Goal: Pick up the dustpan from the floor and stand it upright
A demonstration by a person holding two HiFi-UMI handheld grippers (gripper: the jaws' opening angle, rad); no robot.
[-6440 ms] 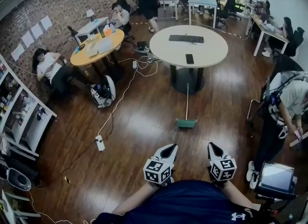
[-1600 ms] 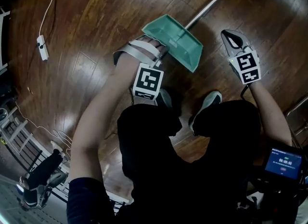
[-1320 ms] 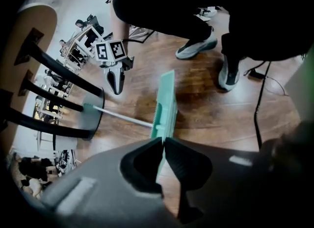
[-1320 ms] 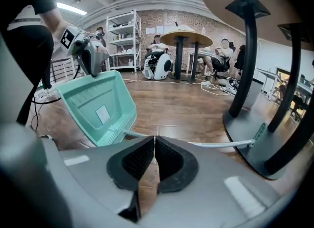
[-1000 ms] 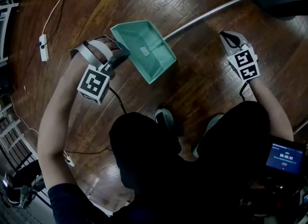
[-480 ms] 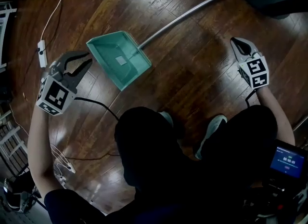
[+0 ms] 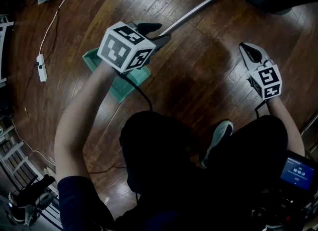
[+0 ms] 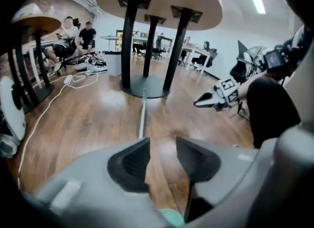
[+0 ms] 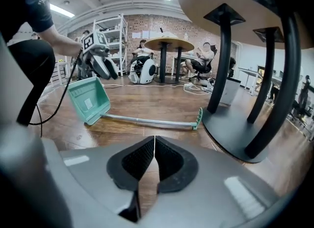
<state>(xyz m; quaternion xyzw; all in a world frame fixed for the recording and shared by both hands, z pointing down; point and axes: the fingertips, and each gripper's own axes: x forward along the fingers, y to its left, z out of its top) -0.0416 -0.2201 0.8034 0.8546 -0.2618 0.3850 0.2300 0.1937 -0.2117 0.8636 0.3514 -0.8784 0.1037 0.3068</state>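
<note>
Left claw (image 7: 155,32), opening and empty, hovers over the teal dustpan (image 7: 123,82), aligned along its handle (image 7: 196,10) toward 1 o'clock, likely for a grasp; right claw (image 7: 250,53), 3 o'clock, clenched empty.

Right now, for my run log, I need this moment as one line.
dustpan: on floor, not upright | left gripper: jaws opening, nothing between | right gripper: shut, empty

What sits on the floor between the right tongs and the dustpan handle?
Nothing; the right gripper view shows only bare wooden floor between the shut right tongs and the dustpan handle.
</note>
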